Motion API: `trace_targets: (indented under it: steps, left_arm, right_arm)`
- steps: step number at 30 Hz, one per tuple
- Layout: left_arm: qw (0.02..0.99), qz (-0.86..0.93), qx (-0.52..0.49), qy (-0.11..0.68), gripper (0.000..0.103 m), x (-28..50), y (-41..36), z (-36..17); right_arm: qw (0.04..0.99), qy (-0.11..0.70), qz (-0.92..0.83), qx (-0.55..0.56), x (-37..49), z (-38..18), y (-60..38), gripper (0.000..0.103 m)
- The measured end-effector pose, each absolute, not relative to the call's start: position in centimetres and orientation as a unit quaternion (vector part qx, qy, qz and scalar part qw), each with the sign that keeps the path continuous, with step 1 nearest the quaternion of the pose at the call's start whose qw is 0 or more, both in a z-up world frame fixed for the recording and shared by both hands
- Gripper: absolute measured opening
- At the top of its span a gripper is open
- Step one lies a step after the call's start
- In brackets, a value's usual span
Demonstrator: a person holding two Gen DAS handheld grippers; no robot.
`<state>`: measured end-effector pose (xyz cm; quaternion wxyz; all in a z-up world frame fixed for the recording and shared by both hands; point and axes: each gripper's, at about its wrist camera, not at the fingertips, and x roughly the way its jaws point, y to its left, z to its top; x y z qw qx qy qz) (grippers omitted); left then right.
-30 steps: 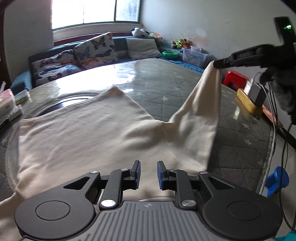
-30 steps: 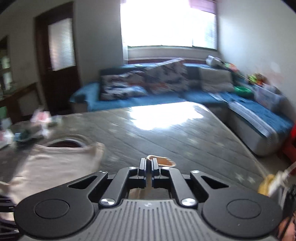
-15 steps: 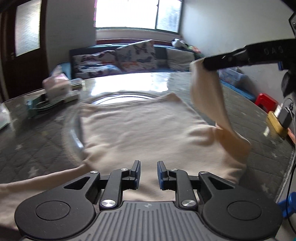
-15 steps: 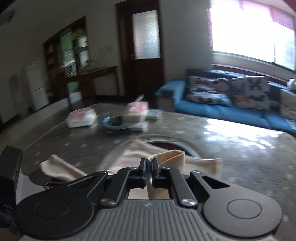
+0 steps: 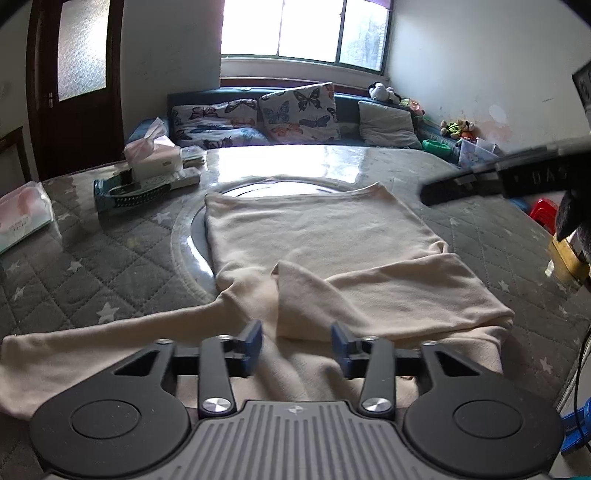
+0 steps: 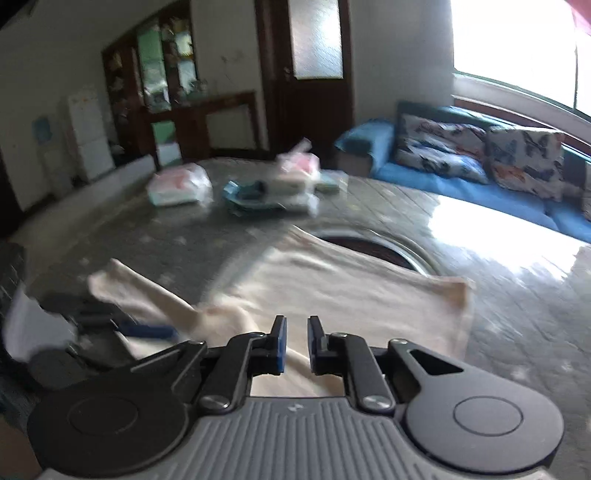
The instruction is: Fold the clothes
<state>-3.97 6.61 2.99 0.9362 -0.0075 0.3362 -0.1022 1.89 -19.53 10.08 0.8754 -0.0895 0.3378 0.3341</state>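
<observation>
Behind everything stood a bright living room, and under my tools lay a grey quilted table cover (image 5: 110, 266) with pale stars stitched into it. My left gripper (image 5: 295, 345) hung low over the near end of the cream long-sleeved top (image 5: 317, 236); its jaws were opening, a fair gap between the blue pads (image 5: 255, 338), and nothing was pinched between them, though the cloth lay right beneath. My right gripper (image 6: 294, 341) was parting too, by a narrow slit only, and it held nothing, with the top (image 6: 351, 291) spread below and beyond it. From the left view I could see that same gripper (image 5: 428, 197) reaching in from the right edge above the garment, blurred and clear of the fabric.

Outward from the pads, one sleeve (image 5: 399, 291) lay folded across the lower body of the top, its pointed end near the middle. Another sleeve (image 5: 122, 336) trailed away to the left across the cover, unfolded. The far hem rested over a round glass turntable (image 5: 188, 236) set in the table.

Farther out sat a tissue box (image 5: 155, 157) on a teal tray (image 5: 136, 192), and a soft tissue pack (image 5: 22, 218) near the left edge. Beyond the table ran a blue sofa (image 6: 461, 184) with butterfly cushions (image 5: 299, 110) under the window (image 5: 306, 29).
</observation>
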Motion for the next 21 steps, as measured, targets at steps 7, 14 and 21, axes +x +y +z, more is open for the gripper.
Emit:
trace_targets:
  steps: [7,14,21]
  left_arm:
    - [0.938,-0.102,-0.011,0.332,0.057,-2.1,5.5,2.8]
    - [0.937,-0.085,-0.009,0.338,0.045,-0.4,5.0,1.9]
    - [0.931,-0.075,-0.023,0.356,0.038,-0.1,5.4,1.0]
  right_arm:
    - [0.875,0.392,0.261,-0.111,2.5,6.9,-25.2,0.02]
    - [0.872,0.402,0.258,-0.105,2.1,4.9,-26.6,0.02]
    - [0.87,0.398,0.271,-0.102,3.1,4.3,-25.2,0.02]
